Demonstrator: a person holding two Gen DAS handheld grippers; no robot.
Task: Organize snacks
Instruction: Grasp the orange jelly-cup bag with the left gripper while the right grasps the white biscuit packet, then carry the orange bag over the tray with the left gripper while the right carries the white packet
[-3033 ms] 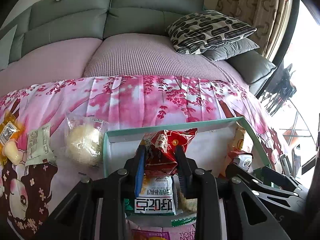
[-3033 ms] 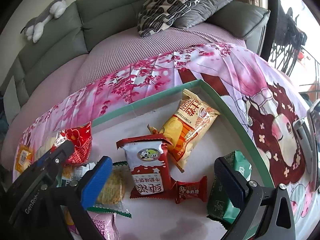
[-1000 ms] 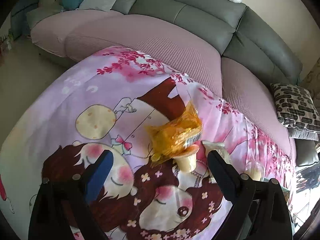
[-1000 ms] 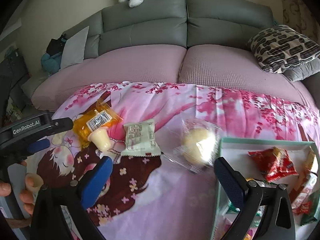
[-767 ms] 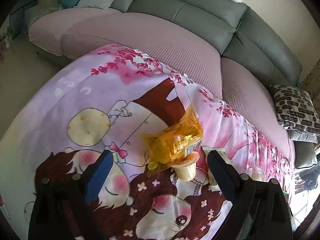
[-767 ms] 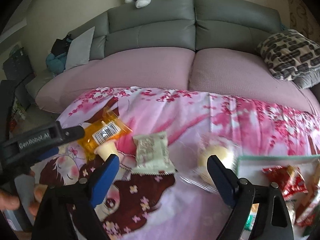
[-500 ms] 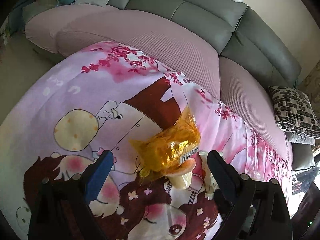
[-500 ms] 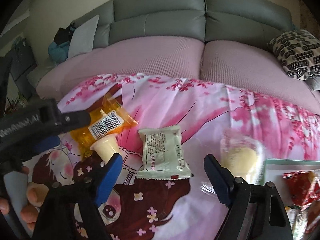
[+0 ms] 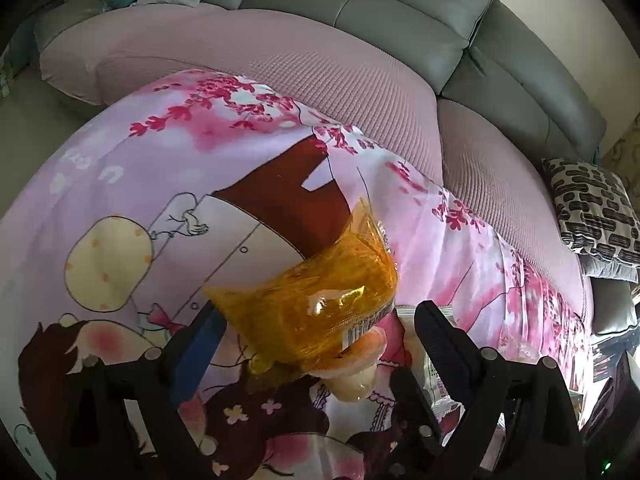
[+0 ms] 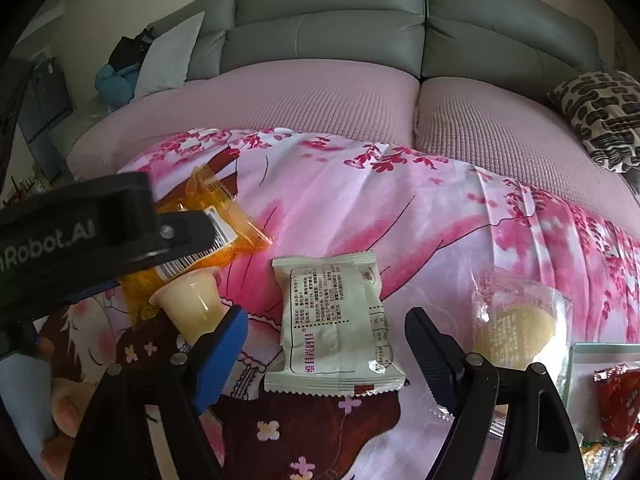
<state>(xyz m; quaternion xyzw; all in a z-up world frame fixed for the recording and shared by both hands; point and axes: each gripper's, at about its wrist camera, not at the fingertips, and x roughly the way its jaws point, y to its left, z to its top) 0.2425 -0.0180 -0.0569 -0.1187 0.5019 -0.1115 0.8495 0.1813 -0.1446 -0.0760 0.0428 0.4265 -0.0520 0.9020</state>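
An orange transparent snack bag [image 9: 320, 304] lies on the pink printed cloth [image 9: 120, 184], with a small cream jelly cup [image 9: 356, 384] beside it. My left gripper [image 9: 316, 332] is open, its jaws standing either side of the orange bag. In the right wrist view the orange bag [image 10: 224, 216], the jelly cup [image 10: 192, 304] and a pale green packet [image 10: 332, 320] lie on the cloth. My right gripper [image 10: 326, 340] is open with the green packet between its jaws. A clear-wrapped bun [image 10: 516, 320] lies right of it.
The green-rimmed tray [image 10: 600, 348] with a red snack packet [image 10: 620, 404] is at the right edge. A pink and grey sofa [image 10: 360, 80] runs behind the cloth, with a patterned cushion [image 10: 604, 116] at the right. The left gripper body [image 10: 80, 232] fills the left of the right wrist view.
Both grippers moved from the tray to the loose snacks. The left released the red packet earlier and closed in around the orange bag; the right came down over the green packet.
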